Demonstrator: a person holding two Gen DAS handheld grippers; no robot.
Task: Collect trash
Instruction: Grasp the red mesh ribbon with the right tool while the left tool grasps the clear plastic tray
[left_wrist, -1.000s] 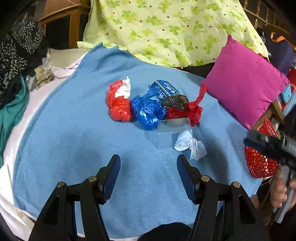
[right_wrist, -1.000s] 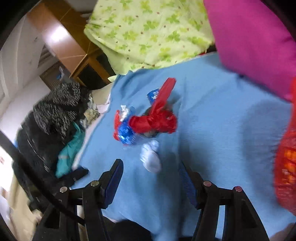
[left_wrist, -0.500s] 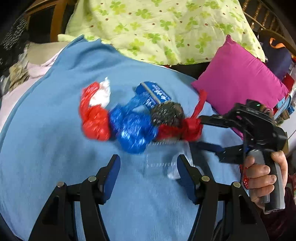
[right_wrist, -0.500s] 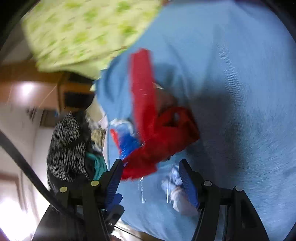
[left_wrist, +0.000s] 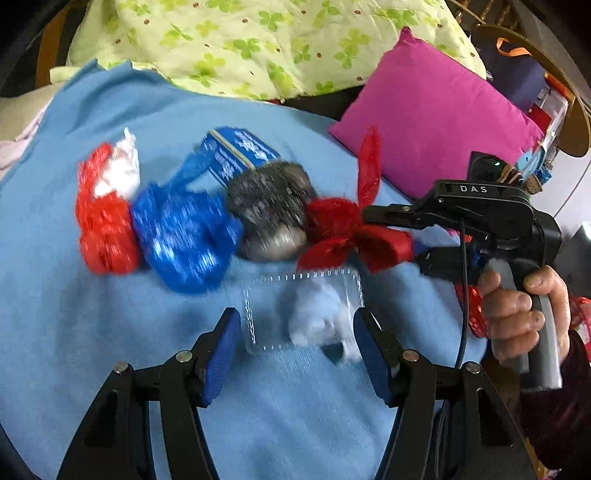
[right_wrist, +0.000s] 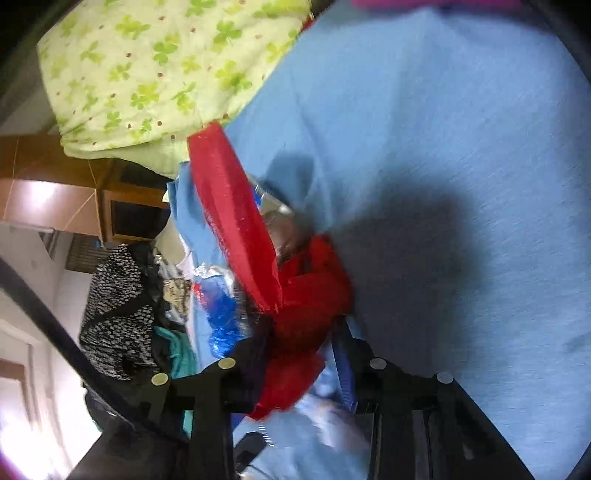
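**Right gripper pinches the red bag while the left stands spread**

While the left gripper (left_wrist: 293, 334) hangs low over the blue blanket (left_wrist: 74, 332), its two blue-padded fingers (left_wrist: 221, 350) stand wide apart and hold nothing. Between and just ahead of them lies a clear plastic clamshell (left_wrist: 266, 314), with a crumpled white tissue (left_wrist: 317, 317) lying at its right part, near the right finger. Beyond these, a row of trash runs across the blanket: a red bag with a white wad (left_wrist: 105, 218) at the left, a crumpled blue plastic bag (left_wrist: 181, 240) touching it, a blue printed packet (left_wrist: 240, 155) behind, then a dark grey bundle (left_wrist: 271, 210). At the right end sits a knotted red plastic bag (left_wrist: 347, 229), one tail sticking up. The right gripper (left_wrist: 410, 236), gripped in the person's right hand (left_wrist: 517, 310), reaches in from the right, and its fingers are closed onto the near end of that red bag. A magenta cushion (left_wrist: 436, 110) and a green floral quilt (left_wrist: 258, 44) lie behind.

From the right wrist view, which is tilted and blurred, the red plastic bag (right_wrist: 295, 317) fills the gap between the right gripper's (right_wrist: 299, 354) fingers, which are drawn in against it. One long red tail rises away from the knot. Blue plastic (right_wrist: 221, 314) shows to its left, the blanket (right_wrist: 461, 147) spreads to the right, and the quilt (right_wrist: 147, 74) lies at the top.
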